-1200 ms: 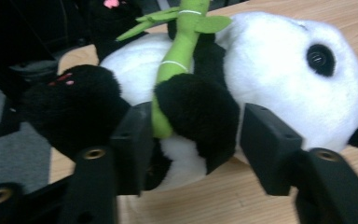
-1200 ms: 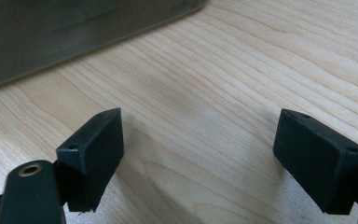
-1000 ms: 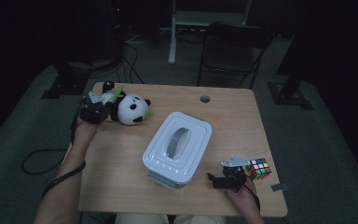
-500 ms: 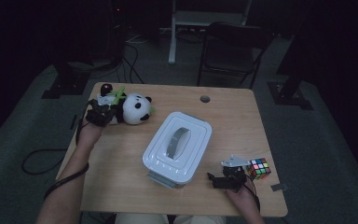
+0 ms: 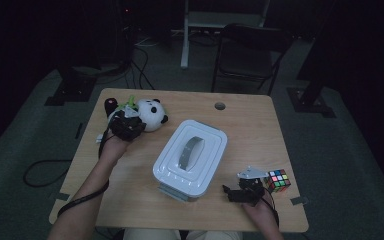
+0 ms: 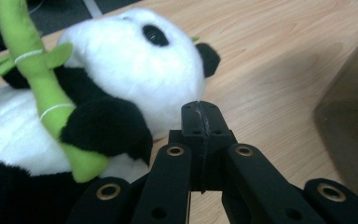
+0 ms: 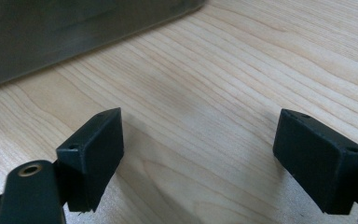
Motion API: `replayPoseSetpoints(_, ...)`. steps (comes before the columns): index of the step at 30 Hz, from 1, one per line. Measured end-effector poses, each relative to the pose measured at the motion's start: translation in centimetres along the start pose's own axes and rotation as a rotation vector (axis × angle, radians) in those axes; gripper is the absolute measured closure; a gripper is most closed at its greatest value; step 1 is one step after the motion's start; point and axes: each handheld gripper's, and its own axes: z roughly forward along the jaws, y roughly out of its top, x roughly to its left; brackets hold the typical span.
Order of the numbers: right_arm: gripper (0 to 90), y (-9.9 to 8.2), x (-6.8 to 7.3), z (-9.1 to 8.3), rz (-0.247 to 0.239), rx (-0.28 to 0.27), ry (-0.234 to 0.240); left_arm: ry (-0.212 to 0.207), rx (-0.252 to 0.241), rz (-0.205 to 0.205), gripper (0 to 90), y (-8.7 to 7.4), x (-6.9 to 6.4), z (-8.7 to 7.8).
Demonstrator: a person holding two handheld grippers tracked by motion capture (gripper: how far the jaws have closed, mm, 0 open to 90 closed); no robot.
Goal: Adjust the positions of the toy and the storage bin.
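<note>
A: The left claw [image 6: 200, 114] is pressed fully together, gripping nothing, just beside the panda [image 6: 121, 79] at the bench's [image 5: 260, 125] far left corner.

B: It could shove the panda off. The right claw [image 7: 198, 158] gapes wide, empty; the box's [image 5: 190, 157] contents stay hidden.

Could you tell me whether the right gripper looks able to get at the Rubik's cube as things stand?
Probably yes: the right gripper is open, and the Rubik's cube sits just beside it on bare table. But its jaws face away, toward the white container.
</note>
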Motion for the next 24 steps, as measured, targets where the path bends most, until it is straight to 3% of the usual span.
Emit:
replayPoseSetpoints(4, 15.7, 0.0, 0.0, 0.0, 0.0, 0.0, 0.0, 0.008, -0.025, -0.022, 90.0, -0.2, 0.4, -0.9)
replayPoseSetpoints(9, 15.7, 0.0, 0.0, 0.0, 0.0, 0.0, 0.0, 0.001, -0.064, -0.043, 80.8, -1.0, 1.1, -3.0)
replayPoseSetpoints(11, 15.7, 0.0, 0.0, 0.0, 0.0, 0.0, 0.0, 0.035, -0.068, -0.044, 68.3, -1.5, 1.3, -3.6)
replayPoseSetpoints(13, 15.7, 0.0, 0.0, 0.0, 0.0, 0.0, 0.0, 0.054, -0.089, -0.065, 62.1, -2.0, 1.9, -4.4)
replayPoseSetpoints(15, 15.7, 0.0, 0.0, 0.0, 0.0, 0.0, 0.0, 0.111, -0.107, -0.09, 44.8, -2.5, 2.5, -5.0)
replayPoseSetpoints(17, 15.7, 0.0, 0.0, 0.0, 0.0, 0.0, 0.0, 0.173, -0.084, -0.093, 33.4, -3.1, 3.3, -5.4)
replayPoseSetpoints(20, 15.7, 0.0, 0.0, 0.0, 0.0, 0.0, 0.0, 0.159, -0.07, -0.141, 29.1, -4.0, 4.6, -5.6)
replayPoseSetpoints(24, 15.7, 0.0, 0.0, 0.0, 0.001, 0.0, 0.0, 0.131, -0.063, -0.125, 28.3, -4.6, 5.5, -4.9)
